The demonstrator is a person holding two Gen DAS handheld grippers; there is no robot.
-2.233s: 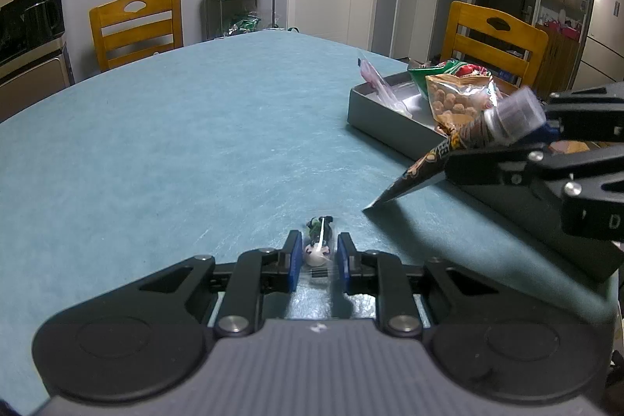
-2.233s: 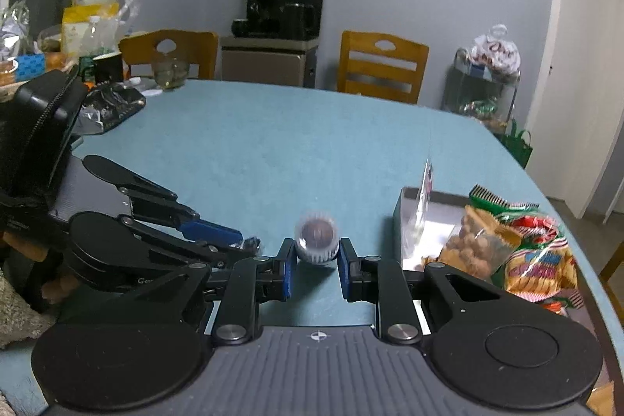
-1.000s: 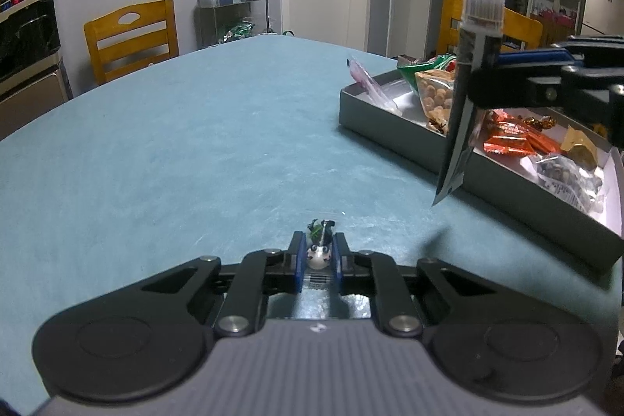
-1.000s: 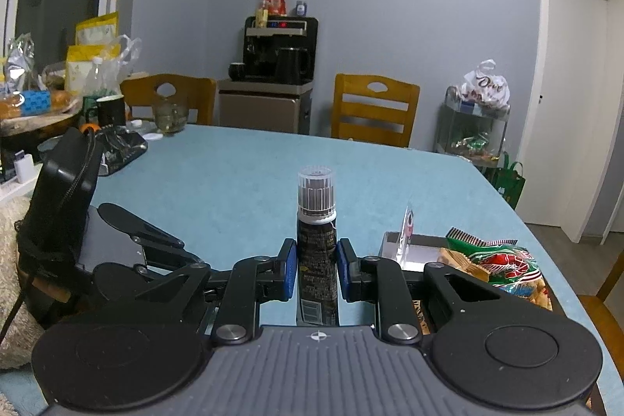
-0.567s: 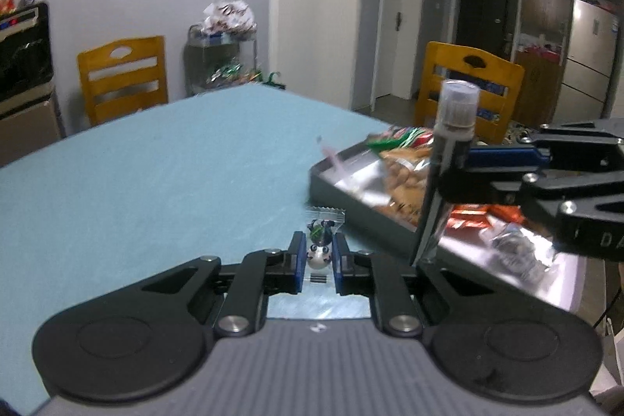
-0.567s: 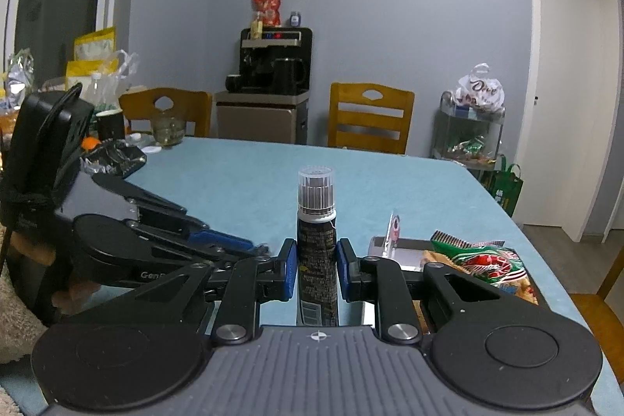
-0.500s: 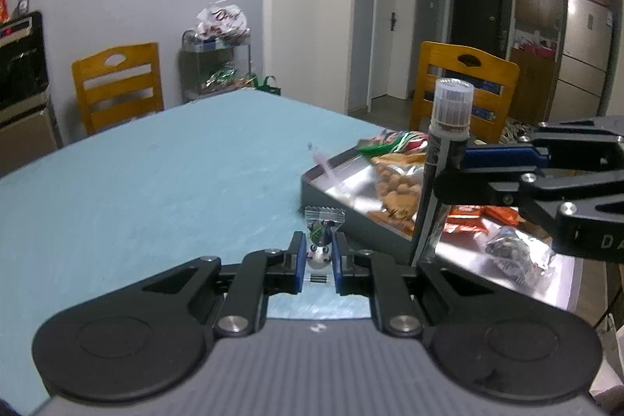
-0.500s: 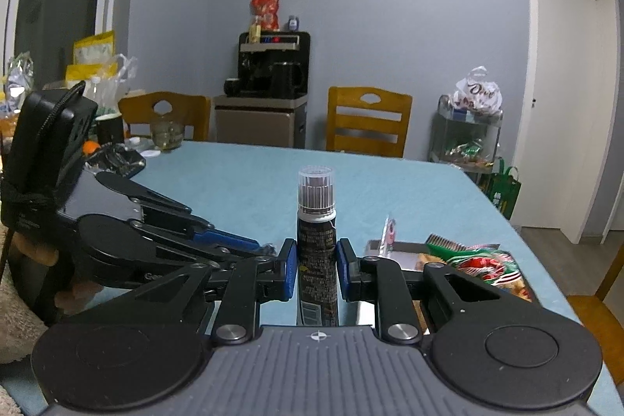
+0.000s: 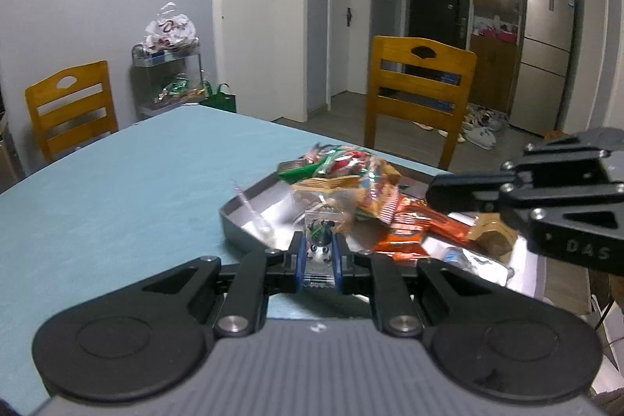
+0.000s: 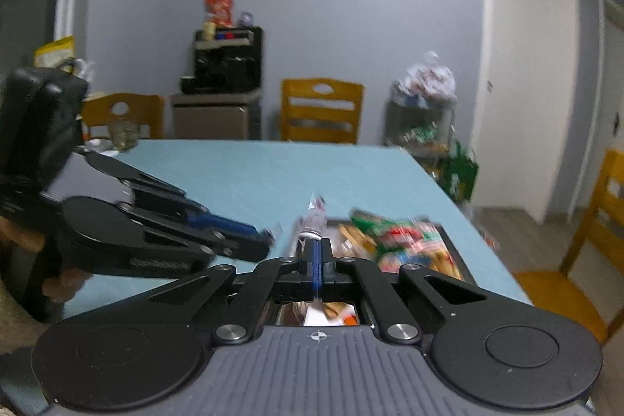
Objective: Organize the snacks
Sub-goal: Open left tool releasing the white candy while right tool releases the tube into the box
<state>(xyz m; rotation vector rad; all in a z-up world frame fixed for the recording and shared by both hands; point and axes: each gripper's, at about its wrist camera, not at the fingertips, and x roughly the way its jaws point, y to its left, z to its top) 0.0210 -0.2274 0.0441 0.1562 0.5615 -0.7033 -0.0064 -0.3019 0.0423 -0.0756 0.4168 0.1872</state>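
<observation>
My left gripper (image 9: 318, 246) is shut on a small clear-wrapped candy (image 9: 319, 240) with a panda face and holds it just above the near corner of the grey metal tray (image 9: 234, 225). The tray holds several snack packets, among them a nut bag (image 9: 335, 188) and orange wrappers (image 9: 421, 221). My right gripper (image 10: 316, 244) hovers over the tray (image 10: 444, 232). Its jaws are closing, the blue pads meet, and nothing shows between them. A blurred clear cap shape (image 10: 312, 219) lies just past its tips. In the left wrist view the right gripper (image 9: 433, 192) reaches in from the right, bare.
The blue table (image 9: 117, 190) stretches left of the tray. A wooden chair (image 9: 421, 96) stands behind the tray and another chair (image 9: 70, 104) at the far left. A cart with bags (image 9: 167, 73) stands by the wall. A person's hand (image 10: 23, 236) holds the left gripper (image 10: 269, 236).
The left gripper rose off the table with the candy and came over the tray's corner. The dark capped pouch that stood in the right gripper's jaws is gone, and those jaws have shut.
</observation>
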